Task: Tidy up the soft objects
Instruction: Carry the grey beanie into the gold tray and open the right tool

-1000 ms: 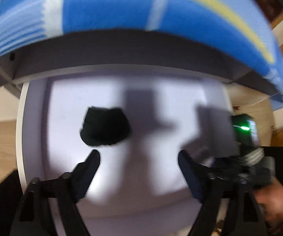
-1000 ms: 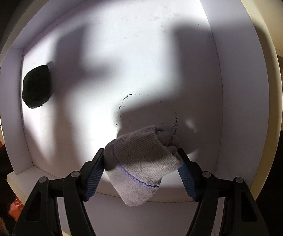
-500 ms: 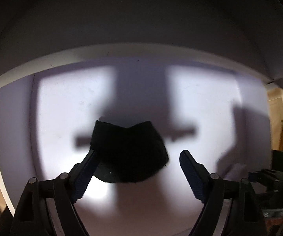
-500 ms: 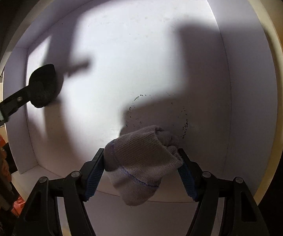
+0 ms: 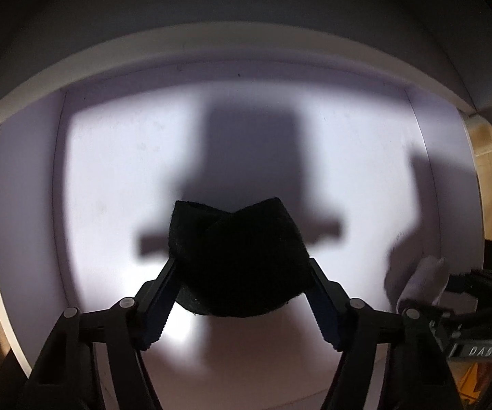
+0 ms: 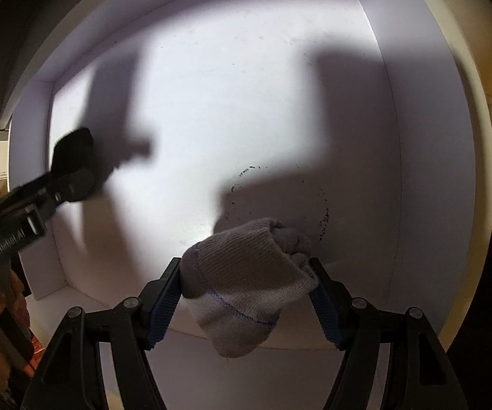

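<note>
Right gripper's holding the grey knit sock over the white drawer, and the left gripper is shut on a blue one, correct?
Not quite: the sock between the left gripper fingers is black, as the left wrist view shows. The right gripper does hold the grey knit sock over the white drawer.

Bright centre, hard shadows, perhaps motion-blurred edges.
</note>
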Tool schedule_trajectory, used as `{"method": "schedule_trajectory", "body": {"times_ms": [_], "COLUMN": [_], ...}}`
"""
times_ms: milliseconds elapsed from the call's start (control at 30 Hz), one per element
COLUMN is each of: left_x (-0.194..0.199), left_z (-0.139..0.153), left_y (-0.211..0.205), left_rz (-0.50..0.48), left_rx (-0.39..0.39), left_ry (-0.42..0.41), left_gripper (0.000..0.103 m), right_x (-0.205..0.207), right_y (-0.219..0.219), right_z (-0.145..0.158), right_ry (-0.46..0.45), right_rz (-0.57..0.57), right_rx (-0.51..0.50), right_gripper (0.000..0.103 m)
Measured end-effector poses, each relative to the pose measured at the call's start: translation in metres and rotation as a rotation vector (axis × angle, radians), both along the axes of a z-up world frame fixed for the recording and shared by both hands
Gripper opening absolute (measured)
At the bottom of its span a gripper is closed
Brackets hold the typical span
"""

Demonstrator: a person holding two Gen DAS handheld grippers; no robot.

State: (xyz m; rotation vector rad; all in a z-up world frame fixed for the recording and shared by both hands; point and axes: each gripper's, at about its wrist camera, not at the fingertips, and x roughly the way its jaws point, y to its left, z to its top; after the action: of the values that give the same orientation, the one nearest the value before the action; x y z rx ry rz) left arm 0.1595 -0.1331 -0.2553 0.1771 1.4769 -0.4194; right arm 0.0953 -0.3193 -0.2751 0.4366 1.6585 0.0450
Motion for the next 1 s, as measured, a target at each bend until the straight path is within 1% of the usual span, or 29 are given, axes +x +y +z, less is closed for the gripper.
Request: {"method": "schedule_trajectory", "body": {"times_ms": [167,300,500,600,700,733,800,833,867,900,967,1000], "left_x": [-0.023,-0.038,-0.039,-0.027,-0.027,-0.028,-0.029,-0.028,-0.030,-0.030,-0.029,-0.024], "left_z": [0.001,0.003,0.002,0.007,0.006,0.007,0.007,0.005,0.006,0.006,0.003,0.000], "left_y": [0.009,0.016,0.028,0.021,0.022,0.032,0.033,0.035,0.034,0.035,0.038,0.037], "left_rz": [0.033,0.047,0.059,0.060,0.062,0.062,0.068,0.072,0.074,0.076,0.085,0.091], "left_rx": [-0.007,0.002,-0.002,0.000,-0.007,-0.009,-0.012,-0.014,-0.012,-0.011,-0.007,-0.006], "left_ry": [0.020,0.028,0.033,0.036,0.032,0.029,0.028,0.030,0.029,0.031,0.043,0.046], "left_gripper": [0.070,0.068,0.066,0.066,0.067,0.067,0.068,0.069,0.071,0.073,0.076,0.078], "right_x": [-0.003,-0.010,-0.019,-0.024,-0.032,-0.034,-0.035,-0.030,-0.028,-0.026,-0.019,-0.014], "right_y": [0.002,0.000,-0.007,-0.014,-0.016,-0.017,-0.020,-0.027,-0.030,-0.031,-0.036,-0.036], "right_z": [0.016,0.034,0.074,0.097,0.130,0.145,0.173,0.186,0.206,0.218,0.252,0.266], "right_ry": [-0.029,-0.052,-0.104,-0.133,-0.171,-0.193,-0.227,-0.243,-0.272,-0.290,-0.340,-0.364], "right_rz": [-0.005,-0.046,-0.074,-0.076,-0.055,-0.039,-0.017,-0.010,-0.005,-0.001,0.003,0.000], "right_rx": [0.018,0.081,0.148,0.179,0.203,0.208,0.222,0.233,0.253,0.267,0.304,0.319], "right_gripper": [0.071,0.071,0.071,0.071,0.071,0.071,0.071,0.071,0.071,0.071,0.071,0.071]}}
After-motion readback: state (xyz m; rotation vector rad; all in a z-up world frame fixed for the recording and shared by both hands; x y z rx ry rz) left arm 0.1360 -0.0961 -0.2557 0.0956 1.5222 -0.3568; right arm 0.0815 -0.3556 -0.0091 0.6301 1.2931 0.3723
